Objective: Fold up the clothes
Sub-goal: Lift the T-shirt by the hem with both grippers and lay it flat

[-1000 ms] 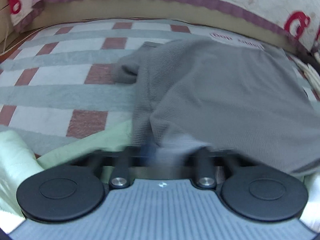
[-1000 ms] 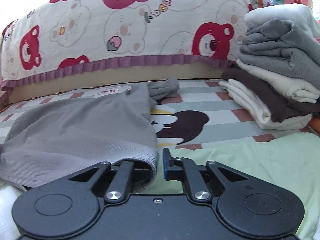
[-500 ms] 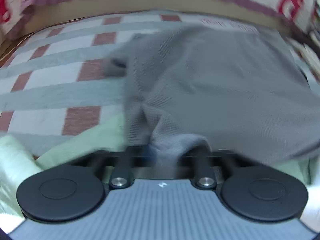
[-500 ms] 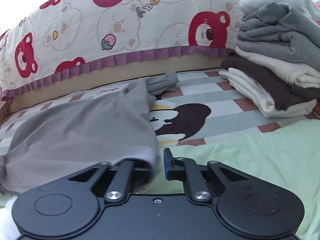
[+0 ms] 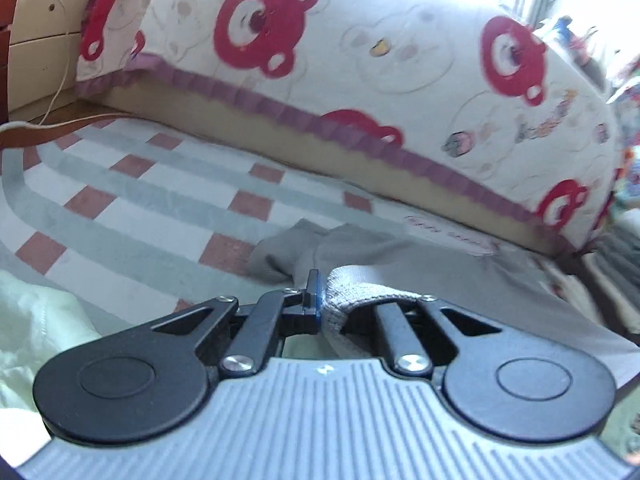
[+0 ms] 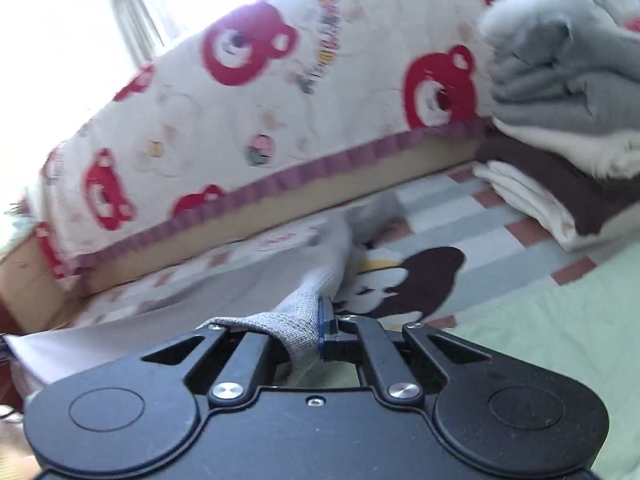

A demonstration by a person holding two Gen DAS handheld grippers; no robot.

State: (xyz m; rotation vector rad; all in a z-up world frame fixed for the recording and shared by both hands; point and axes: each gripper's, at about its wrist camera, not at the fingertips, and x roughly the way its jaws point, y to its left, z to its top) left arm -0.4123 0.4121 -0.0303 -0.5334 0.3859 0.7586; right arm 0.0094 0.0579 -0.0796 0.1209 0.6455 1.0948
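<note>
Nearest the left wrist camera, the left gripper (image 5: 328,300) has its jaws clamped on a ribbed hem corner of the grey knit garment (image 5: 440,264), the fabric bunched between the blue-edged pad and the opposite finger, which the cloth covers. In the right wrist view the right gripper (image 6: 312,328) is likewise closed on the other hem corner of the same garment (image 6: 296,324), with cloth draped over its left finger. From both pinches the garment runs forward and lies on the checked bedsheet (image 5: 120,208), a sleeve (image 5: 280,256) ending out to the left of the body. The step in hand looks like the first lengthwise fold: both hem corners are gripped and raised off the bed. The next move, as I judge it, calls for carrying both corners forward together toward the collar end, keeping them level and evenly spaced so the hem lands square, then letting go. Farther back stands the bear-print pillow (image 5: 360,80) along the headboard, and to the right a stack of folded clothes (image 6: 560,120).
</note>
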